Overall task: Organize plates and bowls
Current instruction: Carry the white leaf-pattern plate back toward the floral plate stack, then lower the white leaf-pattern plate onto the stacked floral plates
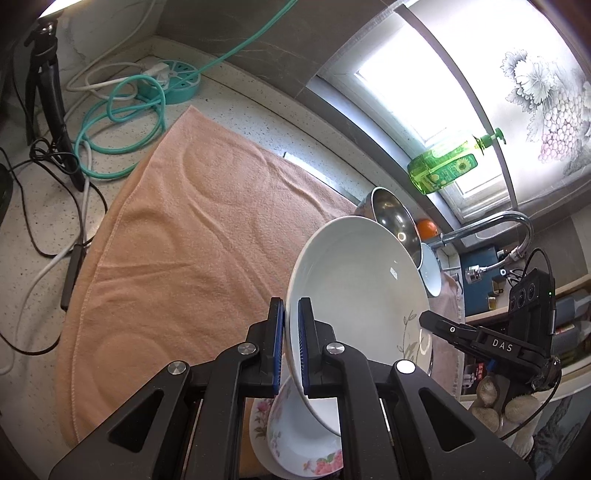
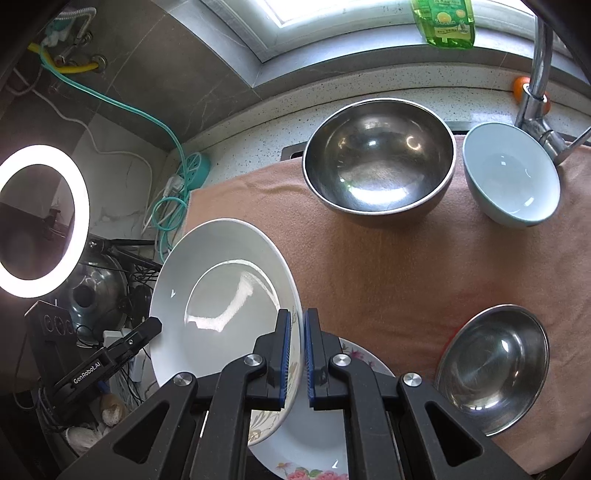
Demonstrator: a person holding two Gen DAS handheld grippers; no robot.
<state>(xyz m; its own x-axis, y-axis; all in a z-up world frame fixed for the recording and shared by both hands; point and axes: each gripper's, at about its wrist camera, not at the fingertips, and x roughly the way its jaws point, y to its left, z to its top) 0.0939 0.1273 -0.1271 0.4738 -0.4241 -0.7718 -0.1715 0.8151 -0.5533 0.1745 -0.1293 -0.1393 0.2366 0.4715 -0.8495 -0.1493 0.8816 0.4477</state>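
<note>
A plain white plate point(image 1: 354, 288) point(image 2: 221, 295) hangs tilted above the peach towel point(image 1: 184, 240) point(image 2: 369, 266), held by both grippers at opposite rims. My left gripper point(image 1: 291, 332) is shut on its near rim in the left wrist view, and its tip point(image 2: 157, 325) shows at the plate's left edge in the right wrist view. My right gripper point(image 2: 298, 339) is shut on the other rim, seen from the side point(image 1: 424, 319). Directly below lies flowered crockery point(image 1: 295, 443) point(image 2: 317, 450), partly hidden by the fingers.
On the towel stand a large steel bowl point(image 2: 380, 162), a pale blue bowl point(image 2: 511, 173) and a small steel bowl point(image 2: 495, 365). A faucet point(image 2: 535, 92) and green soap bottle point(image 2: 447, 22) are behind. Cables and a tripod point(image 1: 48, 110) crowd the left counter; a ring light point(image 2: 40, 221) glows.
</note>
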